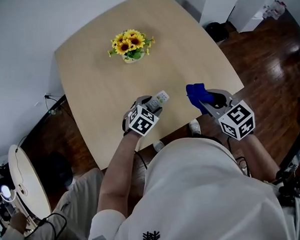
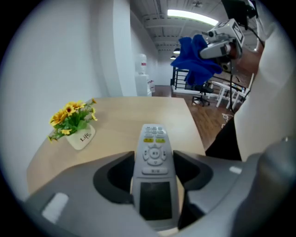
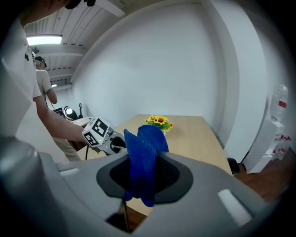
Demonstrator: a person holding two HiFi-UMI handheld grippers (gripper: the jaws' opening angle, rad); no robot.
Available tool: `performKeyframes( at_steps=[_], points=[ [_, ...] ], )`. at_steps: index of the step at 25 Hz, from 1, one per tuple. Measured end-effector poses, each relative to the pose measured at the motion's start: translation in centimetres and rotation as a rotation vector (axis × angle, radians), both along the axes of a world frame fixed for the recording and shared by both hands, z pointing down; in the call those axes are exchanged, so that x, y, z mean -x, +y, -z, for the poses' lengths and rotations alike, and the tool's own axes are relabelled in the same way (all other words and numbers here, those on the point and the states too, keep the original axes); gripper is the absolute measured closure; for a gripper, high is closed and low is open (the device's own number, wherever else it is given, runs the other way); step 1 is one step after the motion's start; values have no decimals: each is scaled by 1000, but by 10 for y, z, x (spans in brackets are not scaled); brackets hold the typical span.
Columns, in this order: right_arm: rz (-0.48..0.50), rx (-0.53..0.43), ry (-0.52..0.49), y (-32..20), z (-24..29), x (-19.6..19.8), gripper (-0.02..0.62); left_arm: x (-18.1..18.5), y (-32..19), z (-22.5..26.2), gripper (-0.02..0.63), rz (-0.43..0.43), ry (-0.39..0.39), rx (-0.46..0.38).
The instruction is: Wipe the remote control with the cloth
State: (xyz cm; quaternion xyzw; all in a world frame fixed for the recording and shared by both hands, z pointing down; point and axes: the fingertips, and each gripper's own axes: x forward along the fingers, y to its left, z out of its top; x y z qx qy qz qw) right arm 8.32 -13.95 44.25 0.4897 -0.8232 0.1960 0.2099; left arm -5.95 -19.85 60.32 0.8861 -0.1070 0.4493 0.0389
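Note:
A pale grey remote control with yellow and white buttons sticks out forward from my left gripper, whose jaws are shut on its lower half. In the head view the remote control hovers over the near part of the wooden table, with the left gripper behind it. A blue cloth is bunched between the jaws of my right gripper, which is shut on it. In the head view the blue cloth and the right gripper are to the right of the remote, apart from it.
A small white pot of sunflowers stands toward the table's far side. Dark wooden floor surrounds the table, with white furniture at the far right. Another person stands in the background of the right gripper view.

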Motion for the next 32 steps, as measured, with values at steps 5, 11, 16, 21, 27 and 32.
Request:
performKeyframes(
  at_steps=[5, 11, 16, 21, 27, 32],
  points=[
    [-52, 13, -6, 9, -6, -20, 509, -11, -12, -41, 327, -19, -62, 30],
    [-97, 38, -16, 15, -11, -34, 509, -7, -24, -73, 327, 3, -106, 70],
    [-113, 59, -32, 26, -18, -46, 509, -5, -19, -86, 325, 2, -140, 84],
    [-92, 79, -46, 21, -24, -60, 509, -4, -19, -95, 325, -7, -193, 90],
    [-47, 82, -68, 19, -31, -76, 509, -2, -26, -92, 281, 11, -192, 56],
    [25, 94, -115, 19, -41, -91, 509, 5, -10, -67, 239, 37, -204, 8]
  ],
)
